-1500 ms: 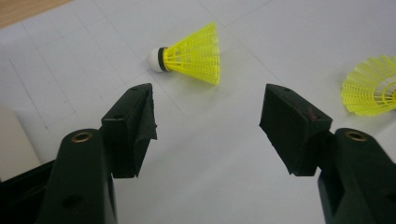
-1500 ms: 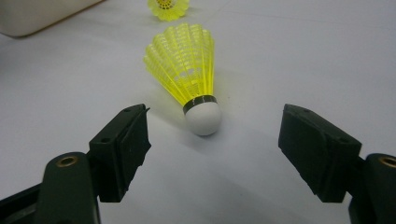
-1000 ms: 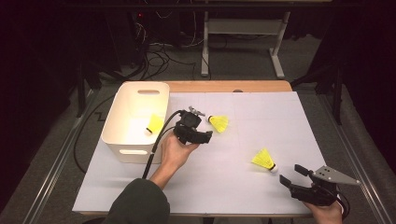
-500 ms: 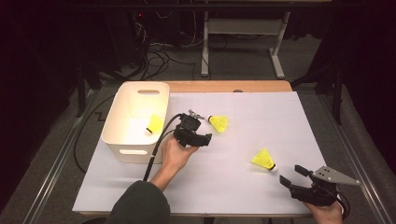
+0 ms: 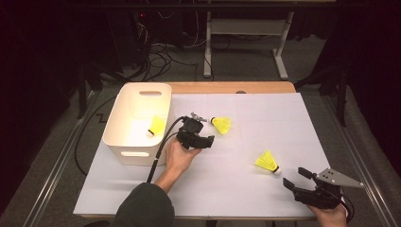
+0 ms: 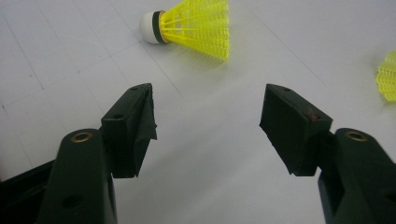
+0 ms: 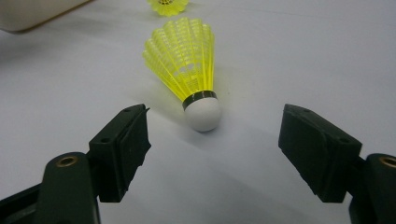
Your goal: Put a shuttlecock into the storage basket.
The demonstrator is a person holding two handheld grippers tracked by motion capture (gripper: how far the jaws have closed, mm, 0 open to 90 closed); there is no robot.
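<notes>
Three yellow shuttlecocks with white corks are in play. One shuttlecock lies inside the white bin. A second shuttlecock lies on the white table just ahead of my left gripper, whose jaws stand open and empty. The third shuttlecock lies with its cork toward my right gripper, which is open, low over the table and a short way behind the cork.
The white table sheet ends close behind the right gripper at the near edge. A cable trails from the left gripper past the bin. In the right gripper view the bin's wall shows far left, and the second shuttlecock far ahead.
</notes>
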